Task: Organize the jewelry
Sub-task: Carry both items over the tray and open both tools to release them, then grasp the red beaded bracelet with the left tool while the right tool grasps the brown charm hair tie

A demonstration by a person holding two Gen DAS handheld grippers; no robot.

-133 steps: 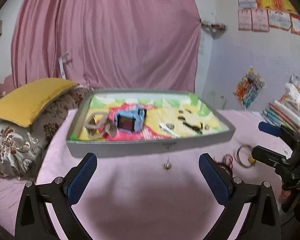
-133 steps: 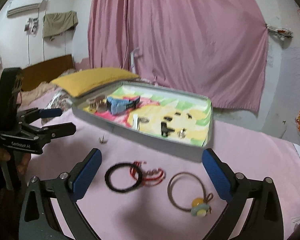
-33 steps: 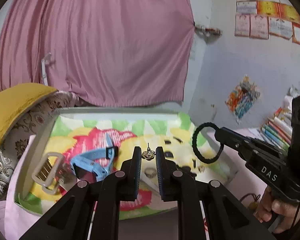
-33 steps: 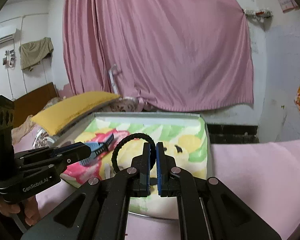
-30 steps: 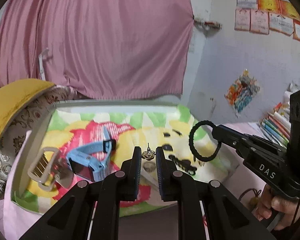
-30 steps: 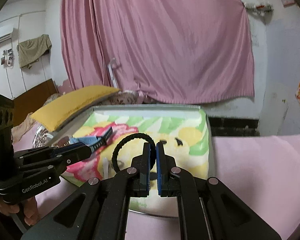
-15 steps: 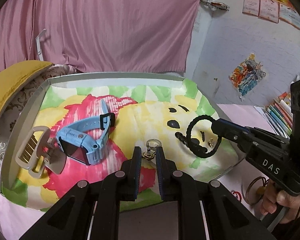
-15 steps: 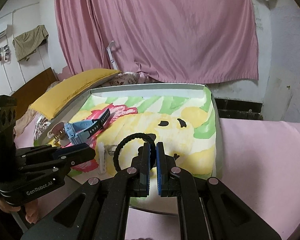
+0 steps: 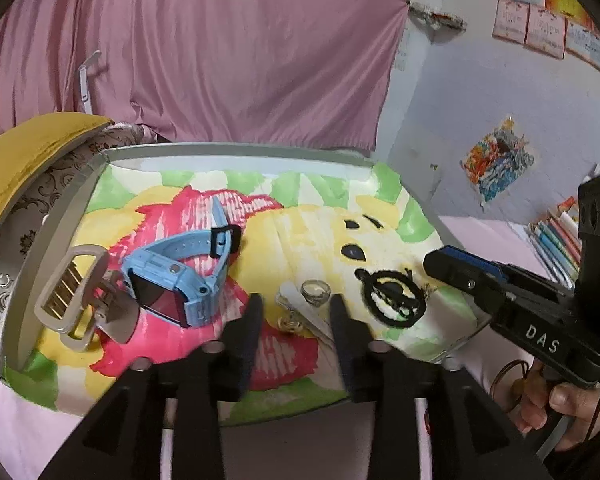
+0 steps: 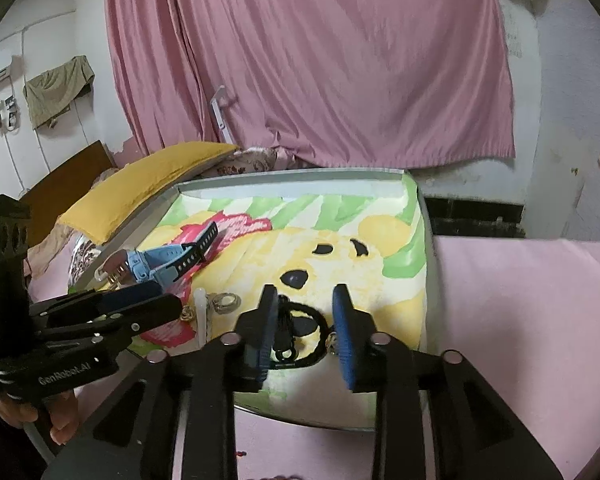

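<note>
Tray [image 9: 52, 240], shallow, grey-rimmed, cartoon-print liner; set on pink bed sheet [image 10: 520, 300]. Left rim close beside yellow pillow [image 9: 24, 152]; far rim near pink curtain [image 9: 220, 60]. Open sheet to the right of tray and along its near edge. Free liner space mid-tray toward the far rim.

Contents, left part: beige hair claw clip [image 9: 72, 300] touching blue watch [image 9: 180, 276]. Centre front: ring [image 9: 315, 291] beside white strip [image 9: 300, 310].

Left claw [image 9: 294, 320]: jaws just been opening, now standing apart; small earring [image 9: 291, 322] lying on liner between them, pads seemingly clear of it, though fingers blurred.

Right claw [image 10: 305, 324]: jaws just been opening, now parted; black hair tie [image 10: 300, 334] lying on liner between them, over a dark clip [image 10: 284, 336]; contact with left pad hard to judge. Small earring-like piece [image 10: 332, 340] just beside right finger.

Person's hand [image 9: 556, 400] gripping right claw handle; loose ring-shaped pieces on sheet there, partly hidden.
</note>
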